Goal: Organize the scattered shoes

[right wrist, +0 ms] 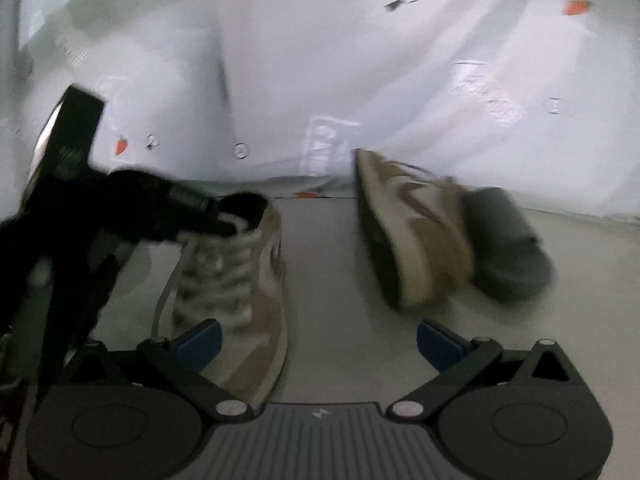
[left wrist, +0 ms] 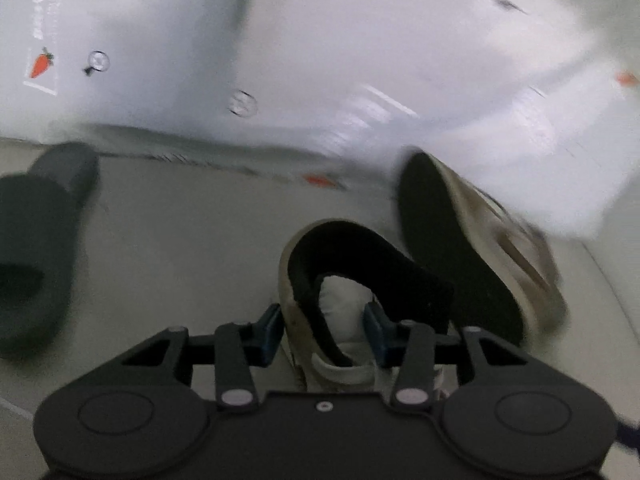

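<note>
We are partway through pairing up scattered shoes on a pale floor [right wrist: 320, 280] beside a white wall [left wrist: 320, 60].

Our left gripper [left wrist: 325, 328] has its fingers clamped on the black padded collar of a tan sneaker [left wrist: 360, 264]. One blue pad sits outside the heel wall and the other inside the opening. In the right wrist view this held sneaker [right wrist: 256, 280] shows laces-up, its sole seemingly on or just above the floor; blur keeps us from telling which. The left gripper [right wrist: 192, 216] reaches into its collar from the left.

Our right gripper [right wrist: 318, 344] has its fingers spread wide and holds nothing. It hovers between the two sneakers.

The second sneaker [right wrist: 416, 232] lies tipped on its side, dark sole facing us, close to the wall. A dark slide [right wrist: 504, 240] touches or overlaps its far side.

We judge the step in hand as moving the held sneaker toward its mate. The next move likely calls for the free right fingers to take the tipped sneaker by its collar or side wall, stand it upright, and set it beside the held one, toes pointing the same way.

Count: two tan sneakers and, as far as we can tell, one dark slide. The slide [left wrist: 36, 248] in the left view may be the same one or its mate.
</note>
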Demonstrator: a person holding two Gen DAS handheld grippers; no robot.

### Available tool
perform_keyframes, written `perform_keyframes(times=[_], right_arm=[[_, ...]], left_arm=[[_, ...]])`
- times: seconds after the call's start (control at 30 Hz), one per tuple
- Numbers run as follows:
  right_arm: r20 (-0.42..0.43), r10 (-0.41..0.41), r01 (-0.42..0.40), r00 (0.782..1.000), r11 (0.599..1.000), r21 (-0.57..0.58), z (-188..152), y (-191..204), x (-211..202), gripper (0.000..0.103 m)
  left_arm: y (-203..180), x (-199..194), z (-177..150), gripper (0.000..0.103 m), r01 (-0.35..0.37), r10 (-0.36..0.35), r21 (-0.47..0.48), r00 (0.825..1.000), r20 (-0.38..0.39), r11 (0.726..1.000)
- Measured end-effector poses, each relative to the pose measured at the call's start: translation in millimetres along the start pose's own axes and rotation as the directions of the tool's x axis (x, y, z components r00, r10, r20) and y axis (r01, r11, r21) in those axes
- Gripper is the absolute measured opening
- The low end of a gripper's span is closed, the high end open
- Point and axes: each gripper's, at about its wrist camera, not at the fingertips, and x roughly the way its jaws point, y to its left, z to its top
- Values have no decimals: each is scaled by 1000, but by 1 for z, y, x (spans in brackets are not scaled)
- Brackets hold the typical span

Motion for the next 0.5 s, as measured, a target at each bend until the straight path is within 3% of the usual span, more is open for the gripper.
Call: perform_keyframes(times=[0.3,0.5], right_arm=[[-3,-70,70,998,996,53,-37,-17,-81,103],[-38,12,-11,999,1000,30,-53,-8,-100,103]], left_arm=[[-52,-62,-76,45,84,-76,92,994,-83,992],[-65,-92,-105,45,126,-113,79,982,-149,989]])
